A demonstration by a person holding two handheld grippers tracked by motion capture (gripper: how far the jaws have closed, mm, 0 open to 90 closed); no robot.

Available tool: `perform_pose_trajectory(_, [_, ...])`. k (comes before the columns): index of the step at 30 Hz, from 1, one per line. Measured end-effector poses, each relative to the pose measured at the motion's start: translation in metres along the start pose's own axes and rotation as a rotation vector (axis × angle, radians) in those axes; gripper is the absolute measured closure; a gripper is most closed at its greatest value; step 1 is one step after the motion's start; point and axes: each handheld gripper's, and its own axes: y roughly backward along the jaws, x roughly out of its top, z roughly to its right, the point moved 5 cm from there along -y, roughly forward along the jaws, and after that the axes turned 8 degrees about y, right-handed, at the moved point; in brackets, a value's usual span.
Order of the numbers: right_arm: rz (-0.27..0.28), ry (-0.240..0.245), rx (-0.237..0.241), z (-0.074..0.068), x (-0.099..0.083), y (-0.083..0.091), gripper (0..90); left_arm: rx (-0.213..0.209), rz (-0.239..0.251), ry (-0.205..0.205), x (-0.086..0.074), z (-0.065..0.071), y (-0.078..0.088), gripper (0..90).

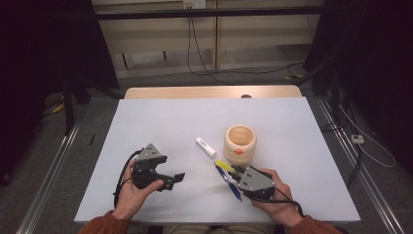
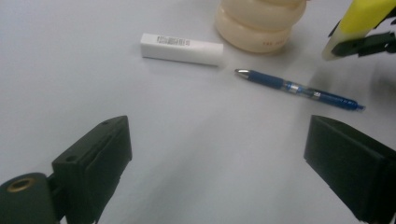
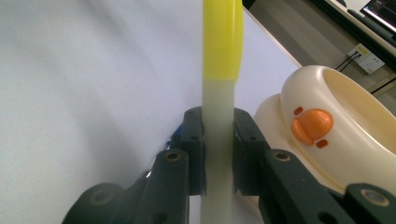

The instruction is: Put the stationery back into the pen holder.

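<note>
Yellow-capped white plastic marker [image 3: 219, 93] clamped in right gripper [image 1: 237, 171], lower centre, beside cream ringed duck-faced cup [image 1: 240, 144] (not yet inside) | left gripper [image 1: 168, 179] gaped empty | blue pen [image 2: 299, 88], white eraser [image 2: 182, 48] remained.

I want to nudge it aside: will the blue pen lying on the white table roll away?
Probably: the slim blue pen looks round-barrelled and lies free on the smooth white table. It looks stiff and light, so a sideways nudge may roll it, while an endwise push would likely slide it.

A white table [image 1: 160, 122] stands on grey floor [image 1: 272, 80], cables [image 1: 204, 68] trailing.
</note>
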Motion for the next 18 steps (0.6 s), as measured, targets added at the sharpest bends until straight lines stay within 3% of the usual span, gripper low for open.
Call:
perform_pose_trajectory(2, [0.012,-0.025,0.003,0.002,0.000,0.001,78.0,-0.005,0.013,-0.001,-0.005,-0.003,0.004,6.4])
perform_pose_trajectory(6, [0.056,-0.110,0.019,0.007,0.002,0.004,78.0,0.032,0.026,-0.030,-0.016,-0.007,0.013,5.8])
perform_pose_trajectory(10, [0.085,-0.191,0.025,0.014,0.001,0.008,78.0,0.067,0.069,-0.008,-0.030,-0.011,0.022,5.4])
perform_pose_trajectory(15, [0.119,-0.277,0.029,0.022,0.001,0.010,77.9,0.053,0.125,0.029,-0.040,-0.020,0.020,5.9])
perform_pose_trajectory(18, [0.143,-0.321,0.028,0.028,0.002,0.013,78.0,0.080,0.145,0.016,-0.040,-0.026,0.022,6.1])
